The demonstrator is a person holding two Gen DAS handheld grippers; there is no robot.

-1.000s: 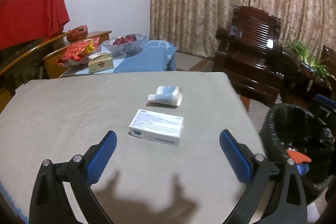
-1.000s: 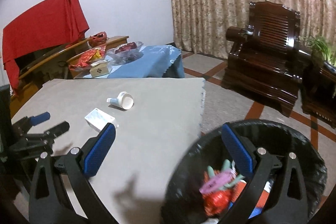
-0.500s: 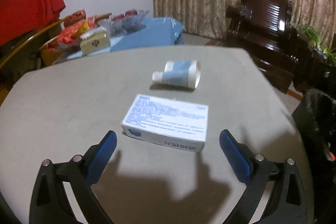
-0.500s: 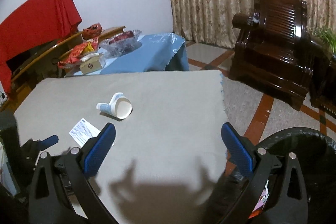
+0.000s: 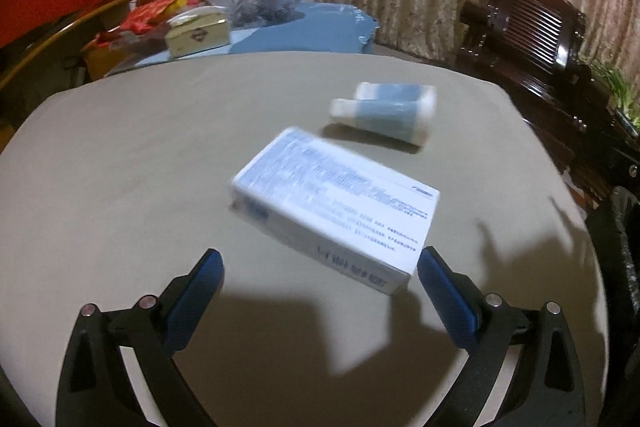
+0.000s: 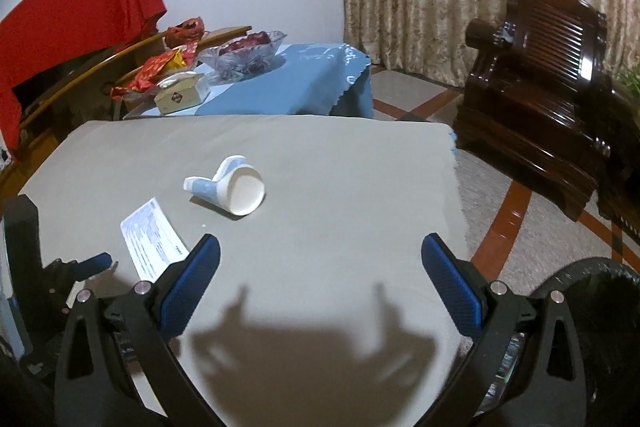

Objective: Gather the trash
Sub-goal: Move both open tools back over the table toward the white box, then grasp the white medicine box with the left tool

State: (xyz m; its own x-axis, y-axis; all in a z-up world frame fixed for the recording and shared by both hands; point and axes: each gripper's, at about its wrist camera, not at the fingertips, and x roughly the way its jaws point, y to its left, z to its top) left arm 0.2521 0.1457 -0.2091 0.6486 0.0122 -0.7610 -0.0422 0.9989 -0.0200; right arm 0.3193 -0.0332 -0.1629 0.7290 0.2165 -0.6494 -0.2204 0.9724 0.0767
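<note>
A white cardboard box with blue print [image 5: 336, 211] lies on the grey tablecloth [image 5: 120, 167], just ahead of my open left gripper [image 5: 320, 279]; its near corner sits beside the right fingertip. Behind it lie two white and blue tubes [image 5: 384, 111] side by side. In the right wrist view the box [image 6: 154, 241] is at the left, with the left gripper [image 6: 86, 265] beside it, and the tubes [image 6: 228, 189] lie further in. My right gripper [image 6: 320, 267] stands open over bare cloth, holding nothing.
A black-lined trash bin [image 6: 592, 291] stands off the table's right edge. A dark wooden armchair [image 6: 540, 107] is beyond it. A blue-clothed side table [image 6: 280, 83] behind holds a glass bowl, a small box and red wrappers.
The left gripper has moved forward and down to the box, which now looms large between its fingers. The right gripper swung left from the bin to over the table.
</note>
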